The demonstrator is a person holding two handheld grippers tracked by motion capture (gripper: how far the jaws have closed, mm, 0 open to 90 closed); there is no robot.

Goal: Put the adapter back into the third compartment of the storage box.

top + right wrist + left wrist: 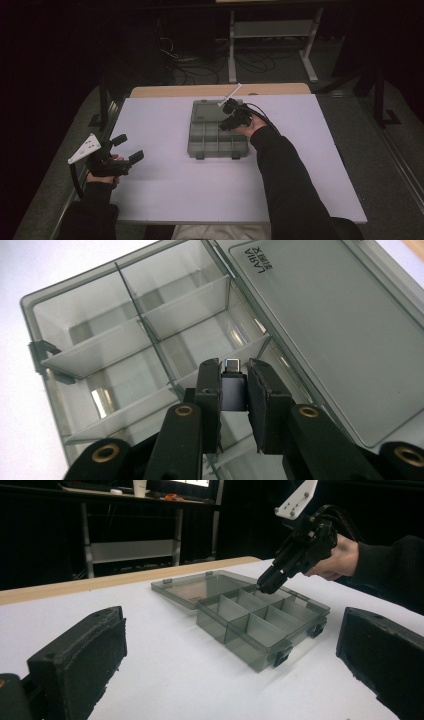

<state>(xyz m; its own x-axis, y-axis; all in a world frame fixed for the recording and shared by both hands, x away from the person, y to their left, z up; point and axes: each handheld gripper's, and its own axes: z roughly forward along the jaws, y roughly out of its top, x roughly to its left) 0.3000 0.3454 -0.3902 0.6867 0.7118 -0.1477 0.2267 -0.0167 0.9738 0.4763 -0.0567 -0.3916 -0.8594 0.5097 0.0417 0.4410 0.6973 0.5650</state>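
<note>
Fingers of the right gripper [234, 390] pinch a small dark adapter [233, 390], its metal plug pointing away from the hand, directly above the back-right compartments of the open organizer box [216, 142] beside the flat lid [325, 325]. Dividers stand close around, so the drop has little sideways room. The left gripper [126, 148] rests wide open near the surface's [165, 190] left edge, well apart.

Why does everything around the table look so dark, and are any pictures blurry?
High view: lit white table, surroundings nearly black. Left gripper view: soft; open smoky-grey plastic compartment box clear enough. Right gripper view: sharp; glare streaks on the dividers, small black connector crisp in the right gripper.
</note>
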